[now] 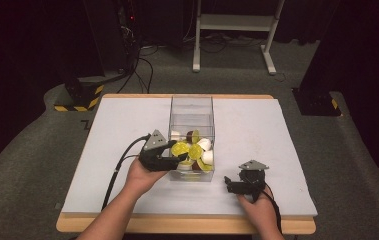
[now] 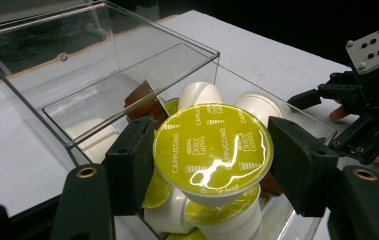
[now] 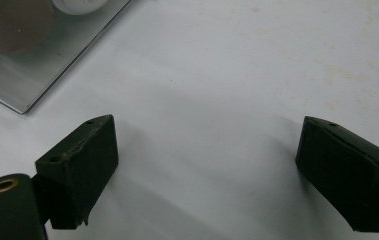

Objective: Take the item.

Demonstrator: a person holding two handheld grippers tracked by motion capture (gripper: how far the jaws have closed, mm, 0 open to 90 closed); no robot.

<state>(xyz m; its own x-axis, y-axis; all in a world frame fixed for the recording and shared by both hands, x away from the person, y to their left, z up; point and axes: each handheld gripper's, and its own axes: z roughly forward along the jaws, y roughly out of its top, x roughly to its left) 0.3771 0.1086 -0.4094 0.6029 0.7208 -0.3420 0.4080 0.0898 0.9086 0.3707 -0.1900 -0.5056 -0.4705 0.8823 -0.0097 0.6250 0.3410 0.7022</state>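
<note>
Left gripper (image 2: pixel 212 165) clamps yellow-lidded capsule (image 2: pixel 213 150) by rim, lid up, above near end of clear box (image 2: pixel 127 55) holding capsule pile; rim hold likely avoids crushing. Right gripper (image 3: pixel 204 175) empty, jaws spread, resting on mat (image 3: pixel 257 65) right of box.

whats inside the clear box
The clear box holds a heap of coffee capsules at its near end: yellow-green lidded ones, white ones and a brown one. The far end looks empty. Whatever lies under the heap is covered.
</note>
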